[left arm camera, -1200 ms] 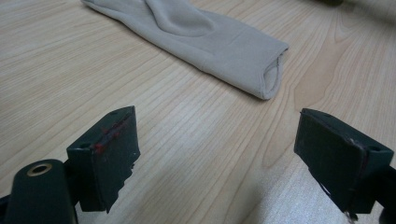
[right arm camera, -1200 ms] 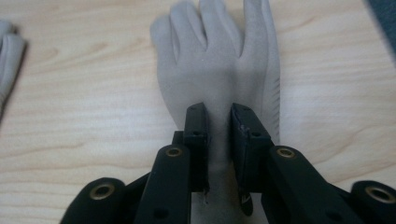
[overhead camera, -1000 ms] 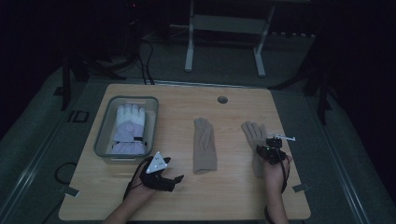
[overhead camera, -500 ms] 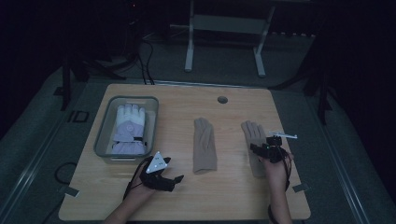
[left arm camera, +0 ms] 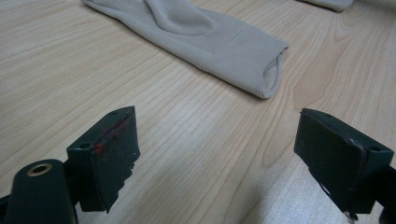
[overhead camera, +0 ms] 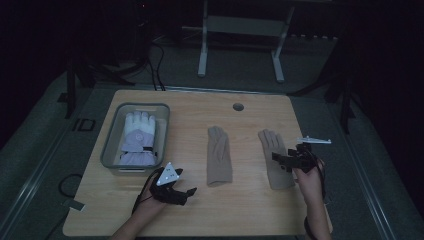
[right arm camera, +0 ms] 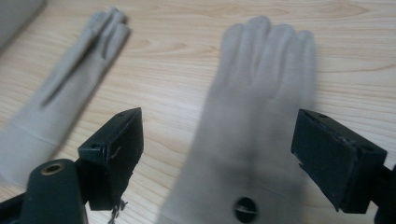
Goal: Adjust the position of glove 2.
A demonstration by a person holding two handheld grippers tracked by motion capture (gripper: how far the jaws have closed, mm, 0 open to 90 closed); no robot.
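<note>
The right gripper (overhead camera: 286,161) hovers over the wrist end of the right beige glove (overhead camera: 275,158), its jaws spread wide with nothing pinched; they have just been opening, and the glove lies flat on the table (overhead camera: 250,210) beneath them. In the right gripper view that glove (right arm camera: 261,121) runs palm-down between the two black jaws, fingers pointing away, and a small dark round spot shows near its cuff, a detail the high view is too dim to give. The left gripper (overhead camera: 181,194) rests low near the table's near edge, jaws also spread and holding nothing; its own view shows the open cuff of the middle beige glove (left arm camera: 219,44) just ahead, which the high view renders as a plain strip (overhead camera: 219,156). Farther left a grey tray (overhead camera: 111,145) holds a white glove (overhead camera: 137,136). Compared with a second ago, the right gripper sits higher and off the glove it was pressed upon.
</note>
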